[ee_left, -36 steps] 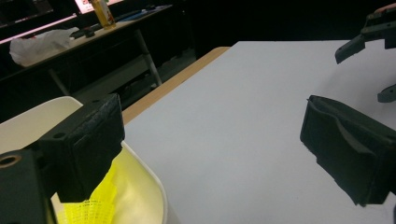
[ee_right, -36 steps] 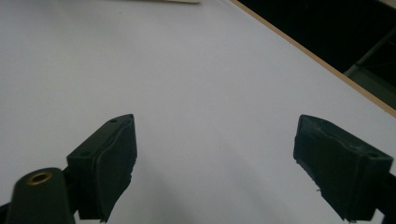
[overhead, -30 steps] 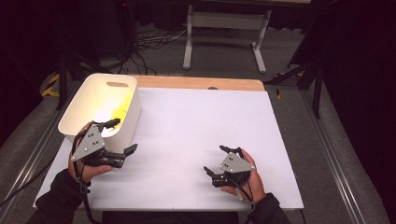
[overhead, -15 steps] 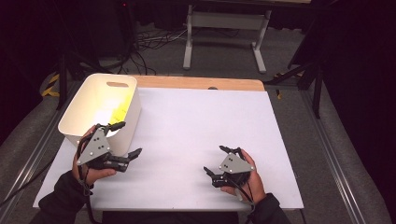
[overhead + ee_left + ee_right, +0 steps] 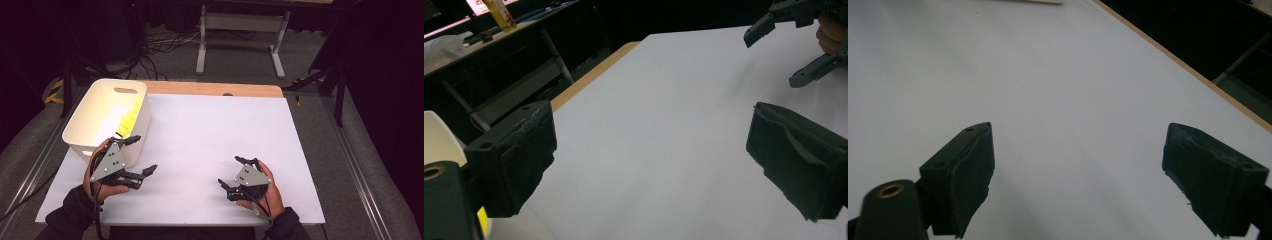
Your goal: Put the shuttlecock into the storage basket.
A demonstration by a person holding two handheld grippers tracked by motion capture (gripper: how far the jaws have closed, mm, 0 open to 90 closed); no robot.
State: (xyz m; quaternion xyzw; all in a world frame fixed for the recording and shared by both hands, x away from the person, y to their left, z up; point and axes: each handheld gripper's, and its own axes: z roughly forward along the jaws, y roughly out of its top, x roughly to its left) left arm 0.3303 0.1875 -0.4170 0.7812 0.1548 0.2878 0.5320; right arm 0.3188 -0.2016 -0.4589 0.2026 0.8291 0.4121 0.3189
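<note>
Since a second ago the left gripper [image 5: 139, 155] has drawn back from the white bin [image 5: 85, 116] toward the near edge of the table, and it now sits just beside the bin's near right corner with one jaw up by the rim and the other low over the white table sheet [image 5: 215, 135] — jaws spread wide, nothing between them. Inside the bin lies a yellow item [image 5: 128, 123] against the right wall; what it is exactly I cannot tell at this size. Judging from that, the drop-off looks done: the piece is in the bin and the claw has let go and pulled clear. Moving right, the sheet is bare across the middle. Over at the near right, the right gripper [image 5: 233, 171] has kept its place, resting low by the table's front edge — its jaws also stand wide apart and hold nothing, the right gripper view showing plain white sheet between them. No further piece waits on the table, so little seems left beyond settling both hands
</note>
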